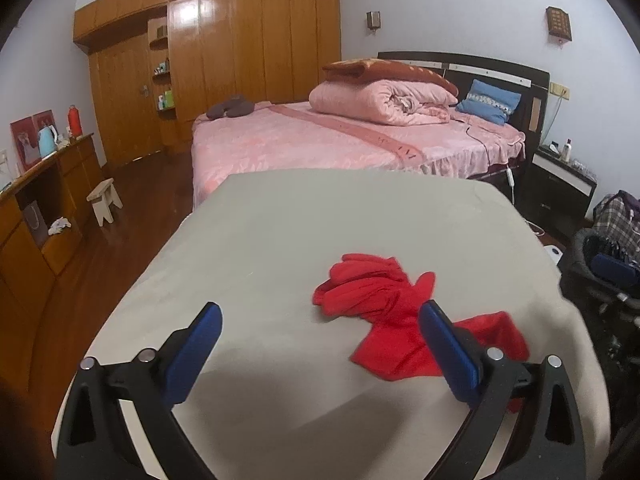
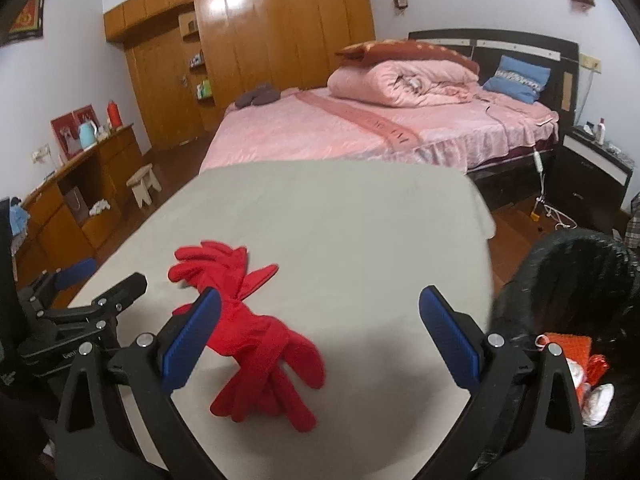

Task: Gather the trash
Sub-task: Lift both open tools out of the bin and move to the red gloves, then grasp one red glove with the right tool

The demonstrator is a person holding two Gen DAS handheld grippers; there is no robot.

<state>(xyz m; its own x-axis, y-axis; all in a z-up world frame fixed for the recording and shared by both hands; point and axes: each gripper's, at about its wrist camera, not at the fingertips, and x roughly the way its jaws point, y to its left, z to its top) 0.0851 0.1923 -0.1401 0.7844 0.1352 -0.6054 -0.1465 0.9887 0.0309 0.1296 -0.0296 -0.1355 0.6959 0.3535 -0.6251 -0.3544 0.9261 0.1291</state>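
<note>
I'm holding both claws over the grey-covered table point(image 1: 304, 224), nothing gripped. My left gripper point(image 1: 320, 328) is standing wide open, blue pads point(image 1: 202, 344) far apart, hovering above the cloth; the red gloves point(image 1: 384, 300) are lying crumpled at about 2 o'clock from its centre, with the right-side pad overlapping them in the left wrist view, and I cannot tell whether it is touching them. My right gripper point(image 2: 320, 312) is also gaping wide, empty; in the right wrist view the red gloves point(image 2: 256, 336) are sitting at about 7 o'clock from its midpoint, passing behind the left-side pad point(image 2: 192, 344), fingers of the gloves pointing toward 11 o'clock. The left gripper point(image 2: 76, 300) is showing at 9 o'clock in the right wrist view, just off the table edge. A black trash bag point(image 2: 580, 276) is hanging open at 3 o'clock beside the table, with red wrappers point(image 2: 572, 352) and white crumpled paper point(image 2: 600, 396) lying inside. Beyond the table at 12 o'clock a bed with pink bedding point(image 1: 320, 140) is standing, wooden wardrobe point(image 1: 248, 40) behind it.
</note>
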